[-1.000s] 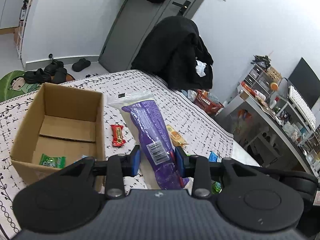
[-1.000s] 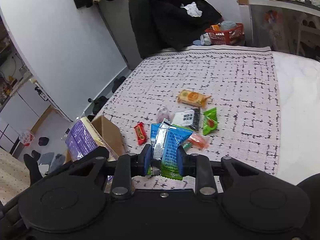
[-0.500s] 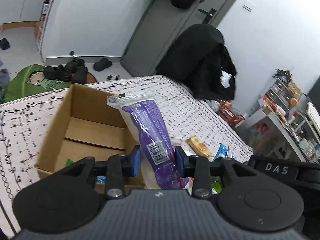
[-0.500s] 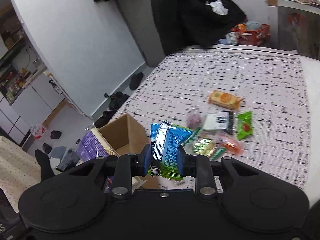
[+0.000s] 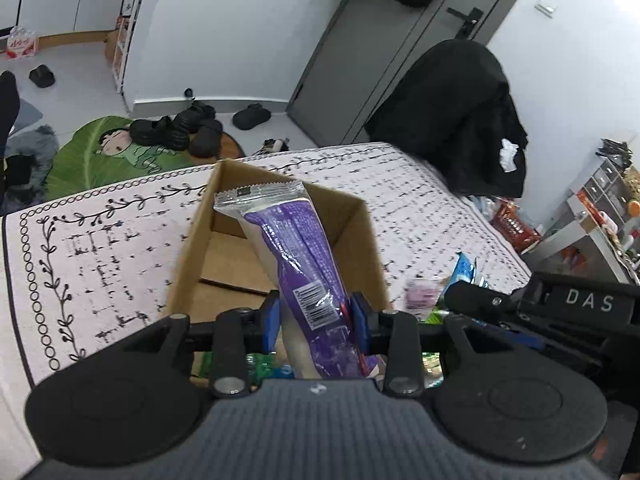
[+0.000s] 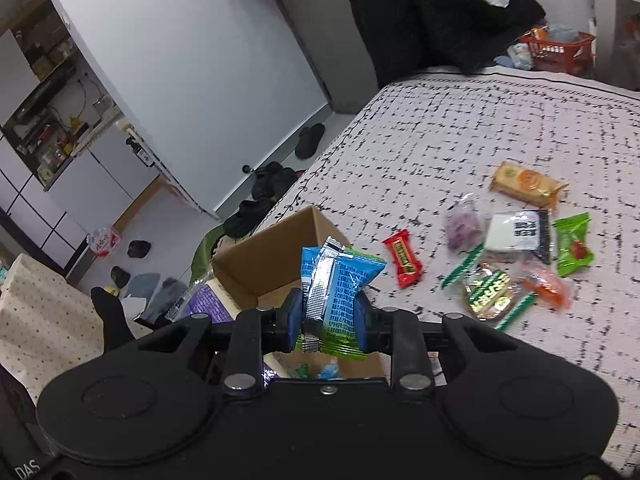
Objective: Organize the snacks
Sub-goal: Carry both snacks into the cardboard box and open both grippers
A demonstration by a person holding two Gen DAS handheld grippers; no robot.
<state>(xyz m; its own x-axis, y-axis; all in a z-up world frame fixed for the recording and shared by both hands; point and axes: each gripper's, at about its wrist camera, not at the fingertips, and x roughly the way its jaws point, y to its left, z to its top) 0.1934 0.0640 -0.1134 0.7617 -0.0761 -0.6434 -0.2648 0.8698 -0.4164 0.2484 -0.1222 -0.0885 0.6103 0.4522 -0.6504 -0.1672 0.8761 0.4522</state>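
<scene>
My left gripper is shut on a long purple snack packet, which stands up over the open cardboard box. My right gripper is shut on a blue and green snack packet, held above the same box at its right side. Small green and blue packets lie on the box floor. The purple packet and left gripper show at the lower left of the right wrist view.
Several loose snacks lie on the patterned cloth right of the box: a red bar, an orange biscuit pack, a white pack and a green pack. A dark coat hangs beyond the table.
Both grippers have moved left toward the box with their packets. The purple packet now stands over the box opening, and the box has come under the right gripper.
</scene>
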